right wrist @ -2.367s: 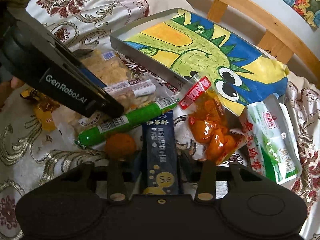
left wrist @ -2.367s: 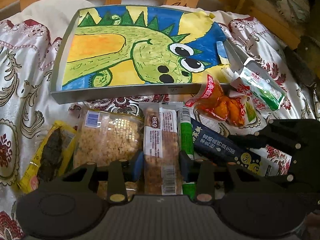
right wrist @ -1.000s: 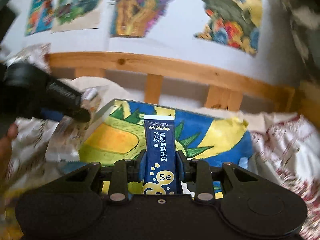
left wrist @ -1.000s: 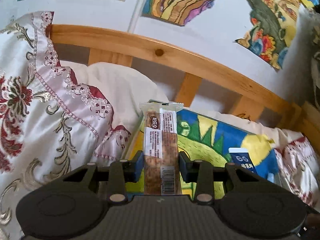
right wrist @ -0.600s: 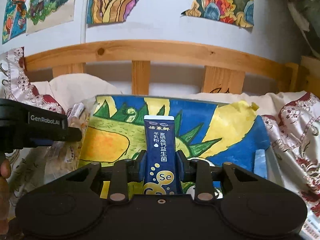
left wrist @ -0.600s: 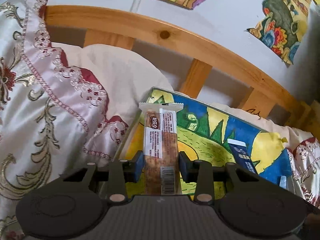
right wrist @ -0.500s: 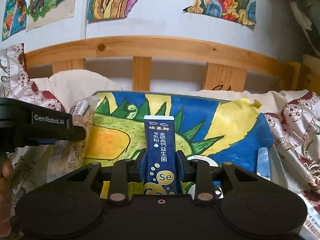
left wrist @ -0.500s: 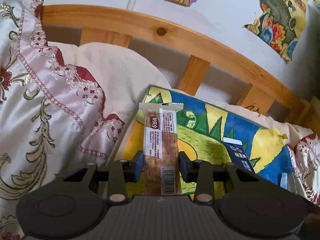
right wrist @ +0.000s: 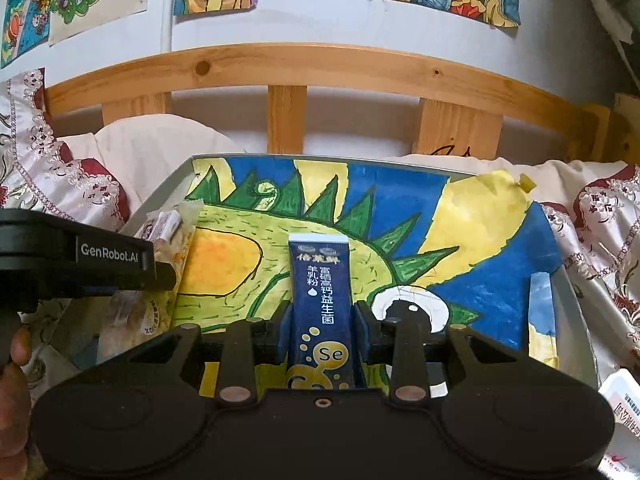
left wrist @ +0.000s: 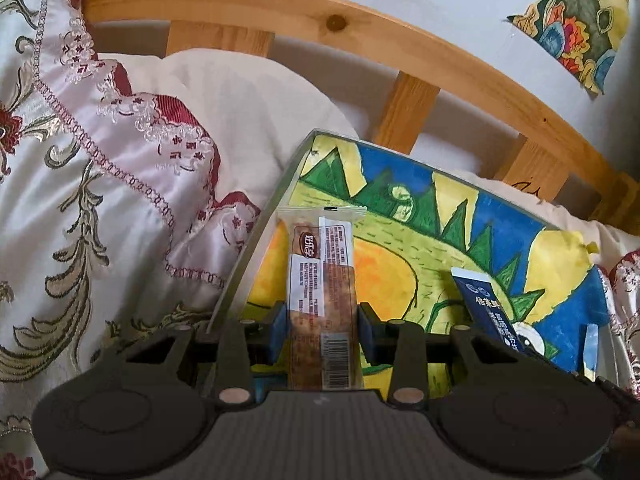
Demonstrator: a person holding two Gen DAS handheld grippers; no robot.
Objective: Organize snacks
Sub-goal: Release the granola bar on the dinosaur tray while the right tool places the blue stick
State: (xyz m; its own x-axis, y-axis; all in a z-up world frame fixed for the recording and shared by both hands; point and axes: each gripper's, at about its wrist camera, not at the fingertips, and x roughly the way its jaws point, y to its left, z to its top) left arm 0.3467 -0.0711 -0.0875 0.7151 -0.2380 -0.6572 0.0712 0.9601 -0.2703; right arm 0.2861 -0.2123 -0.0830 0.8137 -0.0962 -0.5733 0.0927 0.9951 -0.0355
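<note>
My left gripper is shut on a clear-wrapped brown snack bar and holds it upright over the left part of a grey tray lined with a dinosaur painting. My right gripper is shut on a dark blue stick packet and holds it upright over the tray. The blue packet shows at the right in the left wrist view. The left gripper's body and its bar show at the left in the right wrist view.
The tray lies on an embroidered satin cover with a white pillow behind it. A wooden headboard and a wall with paintings rise behind. A white snack packet lies at the tray's near right.
Both grippers lifted their snacks from the pile in front of the tray and have carried them over it. Over the last half second both have come lower and closer to the tray.
</note>
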